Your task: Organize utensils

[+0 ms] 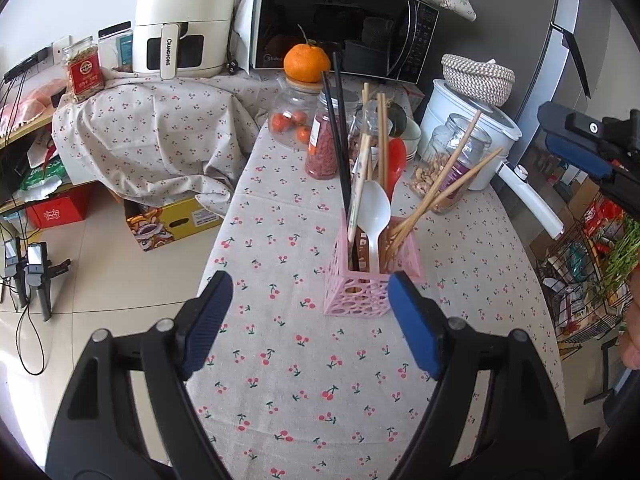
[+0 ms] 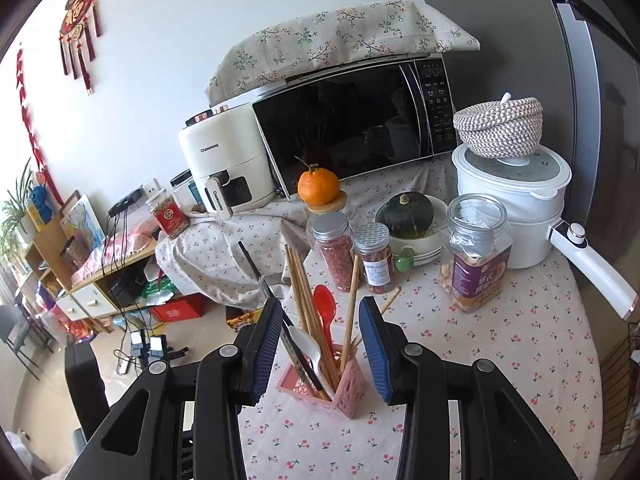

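Cherry-print tablecloth (image 1: 320,380) covers the whole table, kitchen clutter along the back. Left gripper (image 1: 310,322) hangs over bare cloth with its jaws spread wide and nothing between them, just short of the pink utensil holder (image 1: 362,286). Right gripper (image 2: 320,346) sits above that same holder (image 2: 344,394), jaws parted, pads not pressing on anything, the utensils poking up between them. Holder's got wooden chopsticks (image 2: 308,308), black chopsticks (image 1: 340,152), a white spoon (image 1: 374,216) and a red spoon (image 2: 326,306) standing in it. Behind it are jars (image 2: 474,256), a mandarin (image 2: 318,186), microwave (image 2: 352,120) and air fryer (image 1: 182,20).
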`<state>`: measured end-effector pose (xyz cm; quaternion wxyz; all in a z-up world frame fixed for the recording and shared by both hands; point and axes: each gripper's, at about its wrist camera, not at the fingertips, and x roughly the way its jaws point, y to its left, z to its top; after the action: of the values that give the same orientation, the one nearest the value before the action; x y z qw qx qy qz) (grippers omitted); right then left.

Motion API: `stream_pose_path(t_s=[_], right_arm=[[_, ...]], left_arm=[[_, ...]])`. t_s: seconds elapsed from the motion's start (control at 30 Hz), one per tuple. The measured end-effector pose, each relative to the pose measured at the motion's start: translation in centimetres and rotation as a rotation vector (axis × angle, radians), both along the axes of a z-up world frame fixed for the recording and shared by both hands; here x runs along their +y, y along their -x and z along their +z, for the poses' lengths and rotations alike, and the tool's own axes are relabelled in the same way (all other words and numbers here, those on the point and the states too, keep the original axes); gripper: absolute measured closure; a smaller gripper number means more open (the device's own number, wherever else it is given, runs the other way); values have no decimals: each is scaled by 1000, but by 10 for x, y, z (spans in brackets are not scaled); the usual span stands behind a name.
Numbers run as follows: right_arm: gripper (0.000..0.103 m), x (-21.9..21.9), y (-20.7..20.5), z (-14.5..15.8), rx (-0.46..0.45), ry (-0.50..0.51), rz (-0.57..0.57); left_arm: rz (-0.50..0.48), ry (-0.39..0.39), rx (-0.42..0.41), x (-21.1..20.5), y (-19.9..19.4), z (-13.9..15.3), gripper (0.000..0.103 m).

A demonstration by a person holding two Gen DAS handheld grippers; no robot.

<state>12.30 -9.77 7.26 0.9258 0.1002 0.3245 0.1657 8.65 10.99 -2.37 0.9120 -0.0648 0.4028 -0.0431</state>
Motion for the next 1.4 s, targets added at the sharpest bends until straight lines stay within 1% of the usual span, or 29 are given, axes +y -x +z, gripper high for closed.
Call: stream_pose_path(t_s=[0.13, 0.23, 0.3, 0.37, 0.43, 0.5, 0.6, 0.63, 0.67, 0.7, 0.8, 0.93, 0.97, 1.1, 1.4], right_arm=[[55, -19, 21, -2, 15, 13, -21], [48, -35, 38, -6, 32, 28, -43], [39, -44, 49, -9, 43, 43, -61], [33, -53, 60, -13, 54, 57, -79], [29, -61, 71, -15, 60, 73, -102], [22, -70, 81, -18, 62, 88, -136], [18, -82, 95, -24, 63, 118, -182], [17, -85, 99, -27, 59, 127, -194], [12, -87, 103, -30, 62, 142, -207], [10, -90, 106, -34, 68, 157, -219], [10, -93, 108, -43, 96, 186, -222], [10, -84, 113, -50, 55, 321, -221], [10, -83, 113, -51, 52, 327, -213], [10, -83, 114, -52, 65, 290, -186], [10, -84, 112, -51, 71, 280, -196]], left_arm=[[-5, -10, 6, -12, 8, 3, 21], [-10, -35, -7, -24, 19, 8, 16], [-21, -42, -20, -33, 26, 11, 12], [-37, -42, -34, -42, 34, 15, 7], [-49, -49, -40, -50, 42, 18, 5], [-54, -63, -44, -57, 48, 20, 4], [-65, -77, -56, -66, 57, 23, 3], [-67, -76, -59, -68, 59, 23, 2], [-71, -71, -60, -69, 61, 24, 2], [-73, -64, -60, -69, 63, 24, 2], [-71, -59, -63, -72, 66, 25, 2], [-67, -67, -70, -77, 65, 25, 2], [-66, -67, -71, -79, 65, 25, 2], [-61, -79, -85, -84, 66, 26, 2], [-64, -130, -89, -92, 67, 22, 2]])
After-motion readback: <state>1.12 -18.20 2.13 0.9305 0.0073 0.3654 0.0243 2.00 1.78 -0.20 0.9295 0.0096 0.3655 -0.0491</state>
